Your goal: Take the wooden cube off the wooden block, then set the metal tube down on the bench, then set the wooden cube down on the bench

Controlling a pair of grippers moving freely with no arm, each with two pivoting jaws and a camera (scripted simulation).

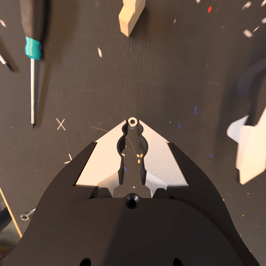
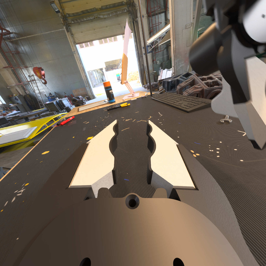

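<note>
L gripper (image 1: 132, 124): fingers clamped on metal tube (image 1: 132, 124) at the tips, tube end-on to cam, held above counter.
R gripper (image 2: 132, 123): fingers apart, nothing between, low over counter.
Wooden block (image 1: 130, 18): on counter ahead of L gripper, top edge of left wrist view, stepped shape, partly cut off. Cube vs block: can't tell.
Counter (image 2: 187, 179): dark ribbed mat w/ wood edge; yellow/white flecks, shavings, chalk X (image 1: 61, 124).
Other items: teal-handled screwdriver (image 1: 32, 69), keyboard (image 2: 182, 101), spanner (image 2: 226, 119), red marker (image 2: 66, 120), spray can (image 2: 109, 92), yellow-handled tool (image 2: 122, 105).
Room: industrial hall, open bay door (image 2: 106, 63) w/ bright daylight, red hoist hook (image 2: 39, 74) left, rusty castings (image 2: 201, 84) right.
</note>
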